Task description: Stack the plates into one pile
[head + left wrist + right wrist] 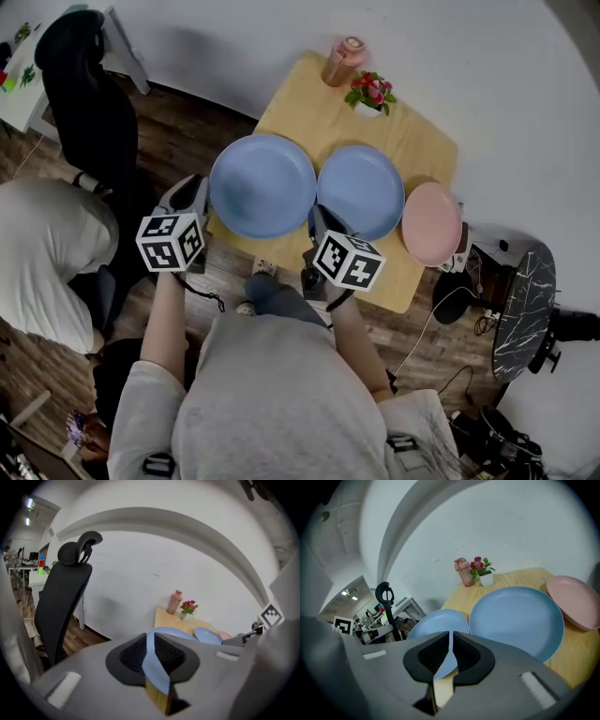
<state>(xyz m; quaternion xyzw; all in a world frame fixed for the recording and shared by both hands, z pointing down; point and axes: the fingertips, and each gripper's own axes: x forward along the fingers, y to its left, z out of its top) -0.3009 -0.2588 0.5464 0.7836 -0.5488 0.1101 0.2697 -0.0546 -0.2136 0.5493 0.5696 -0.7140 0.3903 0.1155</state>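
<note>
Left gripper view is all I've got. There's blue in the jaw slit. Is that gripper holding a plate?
Observer: No. Head view shows the left gripper shut and empty, just off the outer rim of the end blue plate.
Operator: Right gripper?
Observer: The right gripper has its jaws together with nothing gripped. It's at the near side, where the end plate meets the middle blue plate.
Operator: Anything stacked yet?
Observer: Nothing. From above, the two blue plates and the pink plate lie in one row across the table.
</note>
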